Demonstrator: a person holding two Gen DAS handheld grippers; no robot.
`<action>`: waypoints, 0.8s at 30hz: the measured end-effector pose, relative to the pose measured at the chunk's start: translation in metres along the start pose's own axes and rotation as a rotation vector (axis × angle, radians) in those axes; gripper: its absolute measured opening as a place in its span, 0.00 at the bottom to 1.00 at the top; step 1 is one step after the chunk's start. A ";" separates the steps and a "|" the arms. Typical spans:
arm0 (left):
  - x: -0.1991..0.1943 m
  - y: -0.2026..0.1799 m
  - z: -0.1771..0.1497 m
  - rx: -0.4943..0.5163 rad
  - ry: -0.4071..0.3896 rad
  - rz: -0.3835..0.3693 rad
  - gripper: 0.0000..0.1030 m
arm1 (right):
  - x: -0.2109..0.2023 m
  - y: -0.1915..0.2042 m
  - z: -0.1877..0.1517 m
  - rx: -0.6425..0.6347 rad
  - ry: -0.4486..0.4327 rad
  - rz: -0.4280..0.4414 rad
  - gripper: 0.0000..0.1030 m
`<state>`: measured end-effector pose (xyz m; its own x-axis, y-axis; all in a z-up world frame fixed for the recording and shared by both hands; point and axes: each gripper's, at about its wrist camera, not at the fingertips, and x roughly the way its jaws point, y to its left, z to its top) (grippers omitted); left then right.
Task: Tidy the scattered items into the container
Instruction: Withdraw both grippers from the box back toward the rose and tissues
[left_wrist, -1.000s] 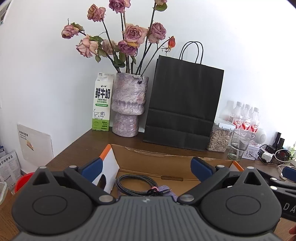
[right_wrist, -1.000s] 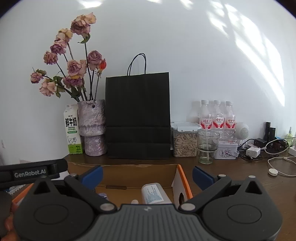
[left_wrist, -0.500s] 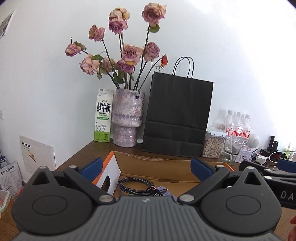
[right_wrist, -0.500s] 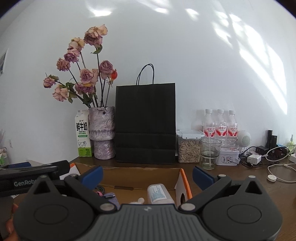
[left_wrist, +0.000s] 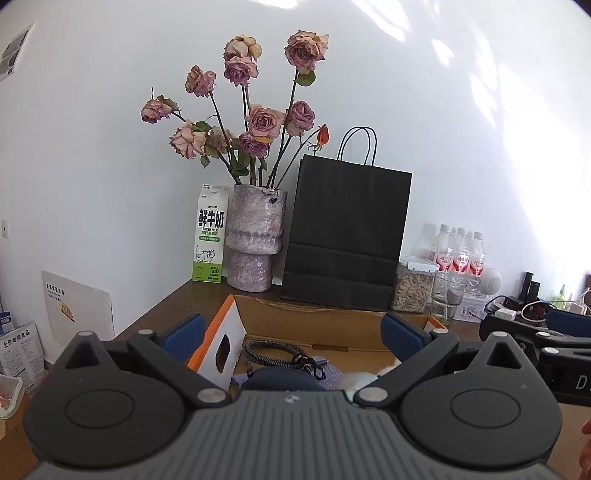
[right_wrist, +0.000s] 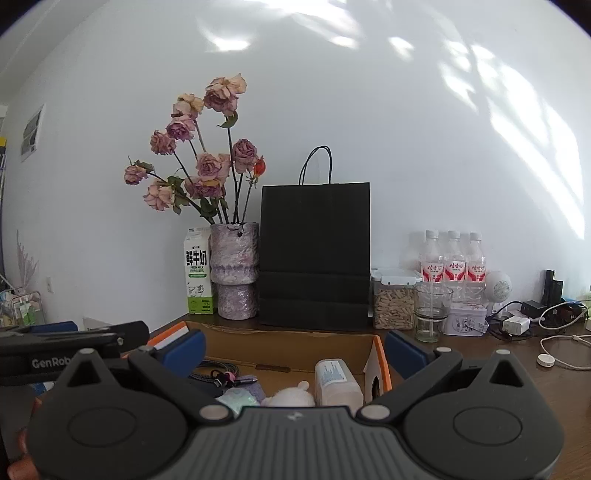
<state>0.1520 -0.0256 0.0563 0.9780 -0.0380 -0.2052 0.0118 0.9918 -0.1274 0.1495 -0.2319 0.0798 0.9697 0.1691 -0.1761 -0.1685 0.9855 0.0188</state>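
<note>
We hold both claws, left claw (left_wrist: 291, 334) and right claw (right_wrist: 294, 349), spread empty just above the cardboard box (right_wrist: 280, 345); its contents lie below, between them

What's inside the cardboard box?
Inside the cardboard box lie a coiled black cable, a white bottle, something white and fluffy and purple cloth. The grippers' bodies hide the box's near part.

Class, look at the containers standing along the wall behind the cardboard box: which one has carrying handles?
The black paper bag: two thin loop handles rise from its top. The milk carton, vase and bottles have none.
</note>
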 end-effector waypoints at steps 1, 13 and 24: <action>-0.003 0.000 -0.001 0.005 0.002 -0.001 1.00 | -0.003 0.000 -0.001 -0.006 0.000 0.004 1.00; -0.028 0.015 -0.027 0.040 0.082 0.034 1.00 | -0.027 -0.020 -0.029 -0.004 0.091 -0.020 1.00; -0.037 0.030 -0.059 0.036 0.161 0.088 1.00 | -0.034 -0.041 -0.071 0.012 0.248 -0.076 1.00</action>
<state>0.1036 -0.0019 0.0034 0.9296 0.0333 -0.3672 -0.0626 0.9957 -0.0682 0.1108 -0.2792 0.0152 0.9064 0.0881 -0.4132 -0.0934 0.9956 0.0076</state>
